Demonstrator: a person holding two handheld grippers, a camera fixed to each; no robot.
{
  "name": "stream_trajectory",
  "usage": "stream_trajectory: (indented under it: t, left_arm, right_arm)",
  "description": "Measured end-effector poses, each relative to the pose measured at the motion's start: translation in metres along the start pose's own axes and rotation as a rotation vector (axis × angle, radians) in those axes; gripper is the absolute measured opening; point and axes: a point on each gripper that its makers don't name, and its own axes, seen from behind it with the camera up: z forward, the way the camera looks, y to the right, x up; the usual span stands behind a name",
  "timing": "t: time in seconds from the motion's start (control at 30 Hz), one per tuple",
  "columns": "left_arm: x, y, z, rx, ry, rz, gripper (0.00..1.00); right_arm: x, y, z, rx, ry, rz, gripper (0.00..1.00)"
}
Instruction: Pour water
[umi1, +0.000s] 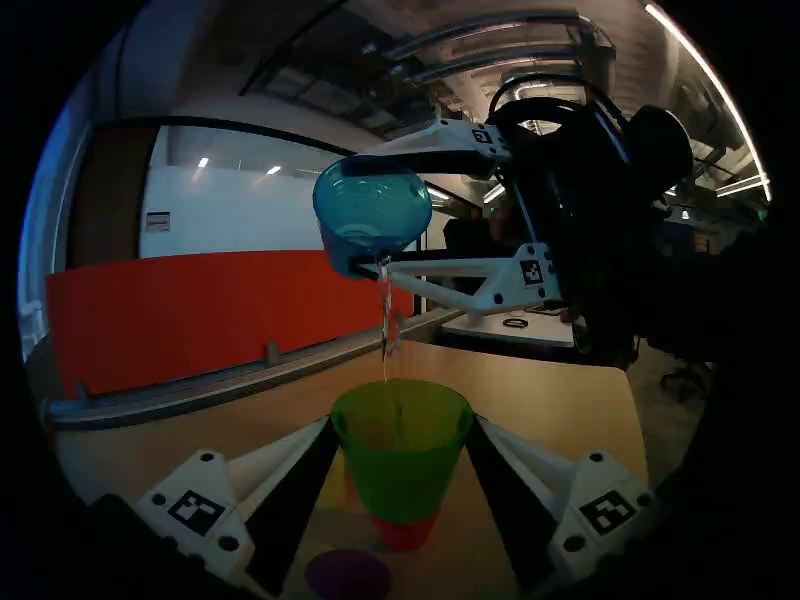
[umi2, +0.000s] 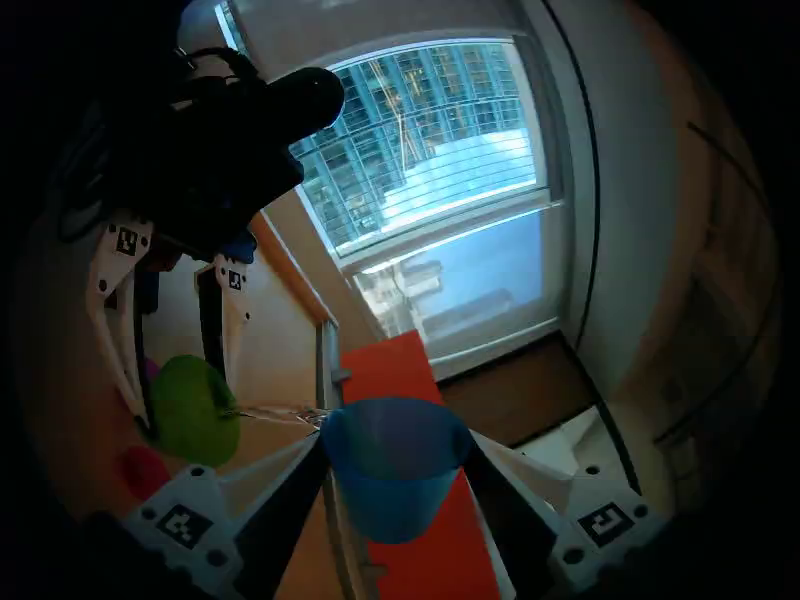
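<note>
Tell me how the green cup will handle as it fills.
The green cup looks like thin translucent plastic, so probably light and slightly squeezable. The water streaming in from the blue cup likely makes it heavier. Its narrow base and wide mouth suggest it may tip easily once set down.

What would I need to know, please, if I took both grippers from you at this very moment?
Left gripper: shut on the green cup, held upright over the wooden table.
Right gripper: shut on the blue cup, raised above the green cup and tipped toward it.
Done: a thin stream of water runs from the blue cup's rim into the green cup.
Left: finish the pour, then level the blue cup. I cannot tell how full either cup is.
Nearby: a red cup and a purple cup sit below the green cup.
</note>
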Motion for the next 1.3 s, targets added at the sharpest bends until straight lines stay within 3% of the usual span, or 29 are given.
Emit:
stream_trajectory:
  t: [1.3]
  left_arm:
    - [0.003,-0.001,0.002,0.001,0.003,0.005,0.87]
  right_arm:
    - [0.005,0.015,0.002,-0.026,0.002,-0.157,0.92]
